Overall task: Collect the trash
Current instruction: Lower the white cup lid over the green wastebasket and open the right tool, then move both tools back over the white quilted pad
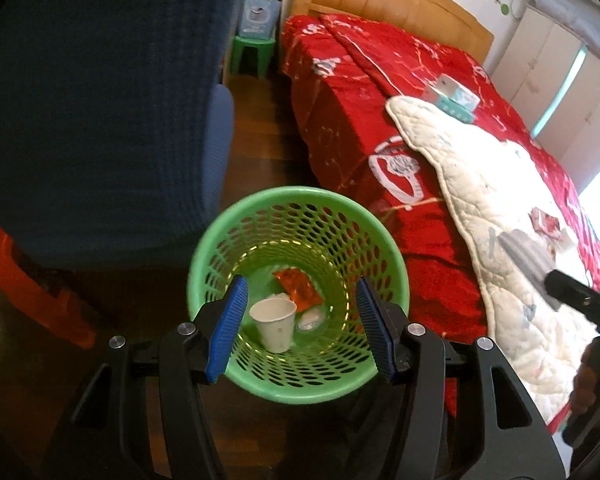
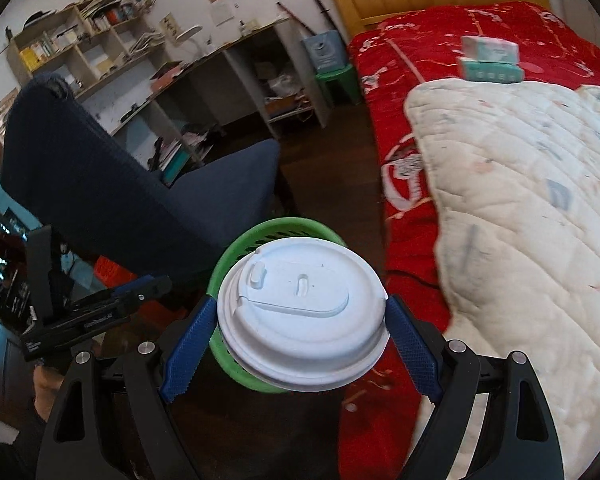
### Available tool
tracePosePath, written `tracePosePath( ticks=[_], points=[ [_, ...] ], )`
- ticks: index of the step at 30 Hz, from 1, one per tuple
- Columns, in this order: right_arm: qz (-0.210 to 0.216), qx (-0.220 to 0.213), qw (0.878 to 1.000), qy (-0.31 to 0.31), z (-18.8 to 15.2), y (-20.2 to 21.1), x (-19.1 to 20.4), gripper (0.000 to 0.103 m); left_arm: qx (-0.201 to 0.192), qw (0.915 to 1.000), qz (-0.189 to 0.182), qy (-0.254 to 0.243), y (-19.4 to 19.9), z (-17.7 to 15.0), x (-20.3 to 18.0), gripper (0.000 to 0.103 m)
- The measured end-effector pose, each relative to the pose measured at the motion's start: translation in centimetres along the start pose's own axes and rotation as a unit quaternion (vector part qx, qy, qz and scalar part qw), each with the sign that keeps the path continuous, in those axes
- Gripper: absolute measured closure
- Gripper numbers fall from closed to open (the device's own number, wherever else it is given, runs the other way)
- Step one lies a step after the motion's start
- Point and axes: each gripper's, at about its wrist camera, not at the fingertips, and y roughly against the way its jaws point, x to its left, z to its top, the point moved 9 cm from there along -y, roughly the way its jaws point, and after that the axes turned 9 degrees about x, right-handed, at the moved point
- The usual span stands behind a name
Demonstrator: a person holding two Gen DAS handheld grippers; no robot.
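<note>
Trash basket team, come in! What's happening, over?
Left gripper open, empty, over green basket. Right gripper clamps white lidded cup above the basket. Nothing blocking.

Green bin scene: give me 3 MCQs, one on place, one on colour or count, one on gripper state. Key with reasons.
1. Where is the small white paper cup?
A. on the bed
B. inside the green basket
C. on the blue chair

2. What colour is the wrapper lying in the basket?
A. red-orange
B. yellow
C. black

3. What is the right gripper doing?
A. open and empty
B. shut on a white cup lid
C. shut on the tissue box

Key:
1 B, the left wrist view looks down into the basket and the cup stands at its bottom.
2 A, a red-orange wrapper lies just behind the cup.
3 B, in the right wrist view both blue pads press on the lid's rim, above the basket.

The left gripper is open with nothing between its pads.
</note>
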Motion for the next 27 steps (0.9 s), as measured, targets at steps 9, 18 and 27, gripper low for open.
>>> tracePosePath(
  ticks=[9, 18, 27],
  points=[
    [0.015, 0.036, 0.999, 0.009, 1.0, -5.2, 3.0, 0.021, -0.009, 0.9998, -0.003, 0.017, 0.9, -0.2, 1.7, 0.045],
    [0.025, 0.047, 0.999, -0.005, 2.3, -8.7, 4.0, 0.016, -0.002, 0.9994, -0.011, 0.031, 0.3, -0.6, 2.4, 0.045],
    [0.000, 0.039, 0.999, 0.006, 1.7, -6.7, 2.8, 0.016, -0.005, 0.9996, -0.020, 0.020, 0.3, -0.3, 0.8, 0.045]
  ],
)
